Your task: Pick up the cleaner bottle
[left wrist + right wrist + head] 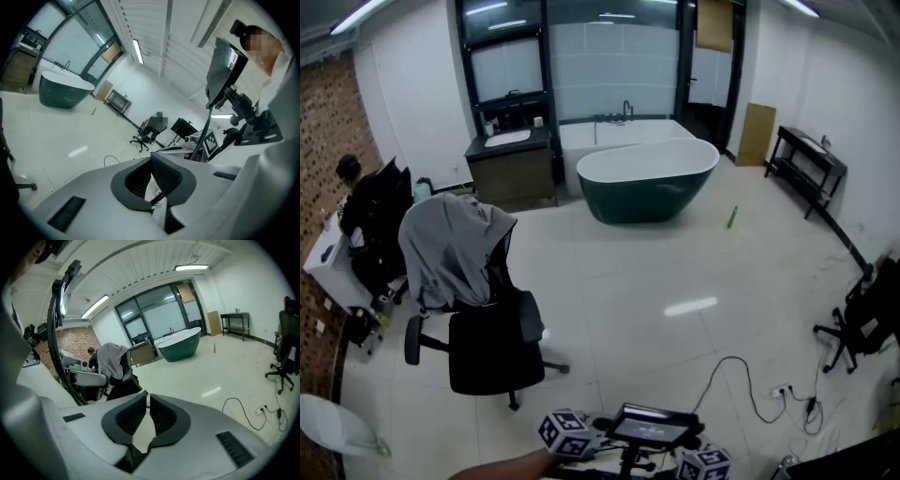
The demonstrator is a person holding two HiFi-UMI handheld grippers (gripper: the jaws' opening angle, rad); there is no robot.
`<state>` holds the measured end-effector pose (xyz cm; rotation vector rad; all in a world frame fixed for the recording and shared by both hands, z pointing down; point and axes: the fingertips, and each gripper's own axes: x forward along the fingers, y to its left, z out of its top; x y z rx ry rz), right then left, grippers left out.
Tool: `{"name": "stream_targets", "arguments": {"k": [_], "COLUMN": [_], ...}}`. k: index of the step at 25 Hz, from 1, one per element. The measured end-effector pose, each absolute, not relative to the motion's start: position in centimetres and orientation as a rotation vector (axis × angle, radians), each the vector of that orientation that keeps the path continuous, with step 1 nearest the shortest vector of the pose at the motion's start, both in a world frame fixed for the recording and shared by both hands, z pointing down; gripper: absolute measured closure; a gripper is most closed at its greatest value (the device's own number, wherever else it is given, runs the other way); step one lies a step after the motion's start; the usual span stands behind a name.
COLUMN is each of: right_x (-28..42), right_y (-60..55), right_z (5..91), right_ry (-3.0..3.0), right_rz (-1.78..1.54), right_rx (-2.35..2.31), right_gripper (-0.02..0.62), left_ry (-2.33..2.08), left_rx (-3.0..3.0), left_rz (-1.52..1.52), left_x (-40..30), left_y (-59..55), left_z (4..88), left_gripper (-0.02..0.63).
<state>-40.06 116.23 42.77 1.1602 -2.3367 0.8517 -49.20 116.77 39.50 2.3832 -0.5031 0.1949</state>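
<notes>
A slim green bottle stands upright on the white floor, just right of the dark green bathtub; it also shows far off in the right gripper view, bottle. Both grippers are far from it, at the bottom edge of the head view, where only their marker cubes show: left cube, right cube. My left gripper is shut with nothing between its pads. My right gripper has its pads almost touching at the tips, nothing between them.
A black office chair draped with a grey hoodie stands left of centre. A cable and power strip lie on the floor at right, near another black chair. A black bench lines the right wall. A person sits at a desk far left.
</notes>
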Motion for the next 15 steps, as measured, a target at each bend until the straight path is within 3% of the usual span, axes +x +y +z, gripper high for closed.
{"name": "stream_targets", "arguments": {"k": [15], "right_x": [-40.58], "right_y": [115.98], "right_z": [42.74], "right_ry": [-2.317], "right_rz": [0.843], "right_rx": [1.135], "right_gripper": [0.577], "left_ry": [-0.477], "left_rx": [2.371], "left_rz": [0.163], "left_x": [-49.29], "left_y": [116.51], "left_z": [39.37], "left_gripper": [0.606]}}
